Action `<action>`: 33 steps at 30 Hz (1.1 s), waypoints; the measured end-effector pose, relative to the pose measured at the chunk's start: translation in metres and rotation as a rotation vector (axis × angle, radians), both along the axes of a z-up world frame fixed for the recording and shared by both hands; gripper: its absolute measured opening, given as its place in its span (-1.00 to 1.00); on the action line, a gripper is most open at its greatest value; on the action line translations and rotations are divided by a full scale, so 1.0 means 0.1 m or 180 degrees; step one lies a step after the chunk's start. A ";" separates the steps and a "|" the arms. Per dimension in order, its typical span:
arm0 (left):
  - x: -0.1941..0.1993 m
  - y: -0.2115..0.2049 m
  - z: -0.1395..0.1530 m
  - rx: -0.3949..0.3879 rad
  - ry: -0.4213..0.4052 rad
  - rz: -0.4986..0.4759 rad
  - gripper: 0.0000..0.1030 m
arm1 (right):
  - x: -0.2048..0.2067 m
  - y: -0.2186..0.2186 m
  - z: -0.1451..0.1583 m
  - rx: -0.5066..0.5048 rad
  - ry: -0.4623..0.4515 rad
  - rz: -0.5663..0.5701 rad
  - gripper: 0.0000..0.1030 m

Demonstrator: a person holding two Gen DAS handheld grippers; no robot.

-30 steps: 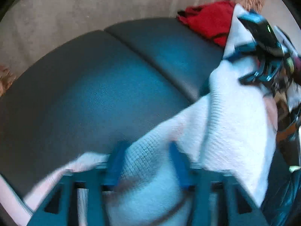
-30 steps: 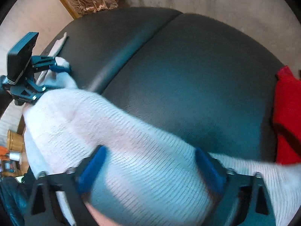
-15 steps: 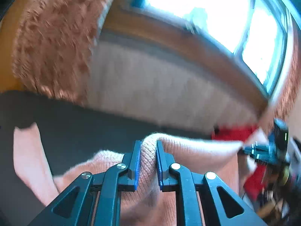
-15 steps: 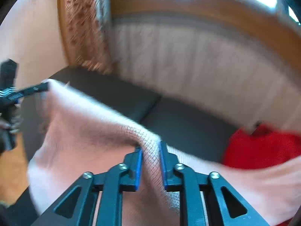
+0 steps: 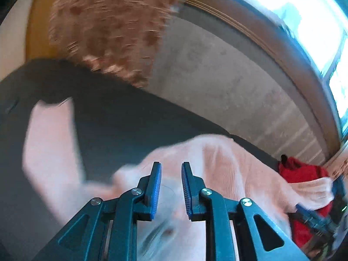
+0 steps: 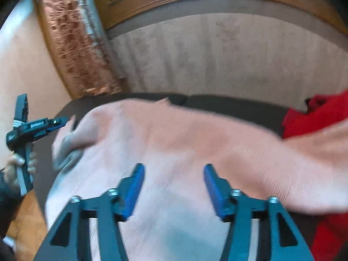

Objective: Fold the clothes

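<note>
Dark sofa [image 5: 121, 117] spans the bkgd ahead of both claws. Pale pink knit sweater [image 6: 178, 139] lies spread on it, under and just ahead of both claws, one sleeve out to left claw's left. Red garment [image 6: 317, 117] sits right of right claw. Left claw [image 5: 170, 184] parted, nothing gripped; right claw [image 6: 174, 187] wide apart, fabric below it.

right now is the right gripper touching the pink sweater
Apart: in the right wrist view the right gripper stands open, its blue pads clear of the pink sweater lying beyond them.
</note>
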State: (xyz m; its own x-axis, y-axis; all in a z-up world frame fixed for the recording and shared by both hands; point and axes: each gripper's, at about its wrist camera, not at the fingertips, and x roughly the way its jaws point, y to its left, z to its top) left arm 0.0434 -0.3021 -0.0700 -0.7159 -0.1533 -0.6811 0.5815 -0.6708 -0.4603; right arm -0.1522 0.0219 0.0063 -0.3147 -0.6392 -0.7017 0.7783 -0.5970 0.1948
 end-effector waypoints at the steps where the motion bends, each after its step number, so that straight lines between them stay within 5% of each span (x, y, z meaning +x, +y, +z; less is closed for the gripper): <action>1: 0.20 -0.01 -0.02 0.0072 0.0026 0.0051 -0.65 | 0.10 0.05 -0.08 -0.0002 -0.0024 0.0028 0.24; 6: 1.00 0.18 -0.27 0.0505 -0.0115 0.0047 -0.62 | 0.23 0.21 -0.50 0.0014 -0.0278 -0.0217 0.29; 8: 1.25 0.40 -0.39 0.0808 -0.0075 -0.0062 -0.44 | 0.23 0.22 -0.69 0.0012 -0.0346 -0.0376 0.29; 11: 1.44 0.74 -0.50 0.1237 0.0067 -0.0169 -0.30 | 0.25 0.20 -0.78 -0.0025 -0.0230 -0.0494 0.31; 15: 1.37 1.16 -0.63 0.1546 0.0094 -0.0346 -0.12 | 0.26 0.09 -0.82 0.0063 -0.0148 -0.0350 0.65; 18: 1.25 1.40 -0.70 0.1576 0.0078 -0.0415 -0.06 | 0.22 0.07 -0.83 -0.0016 -0.0236 -0.0225 0.81; 21: 1.13 1.50 -0.81 0.1387 -0.0148 -0.0210 -0.05 | 0.21 0.09 -0.84 -0.0093 -0.0294 -0.0210 0.83; 33: 1.07 1.63 -0.86 0.1050 -0.0302 0.0241 -0.03 | 0.26 0.17 -0.87 -0.0320 -0.0443 -0.0188 0.92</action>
State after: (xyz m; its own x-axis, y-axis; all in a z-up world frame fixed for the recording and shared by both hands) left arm 0.1507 -0.1395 -0.1559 -0.6421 0.0359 -0.7658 0.6745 -0.4483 -0.5866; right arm -0.1266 0.0386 -0.0802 -0.2582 -0.6917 -0.6745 0.7038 -0.6129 0.3592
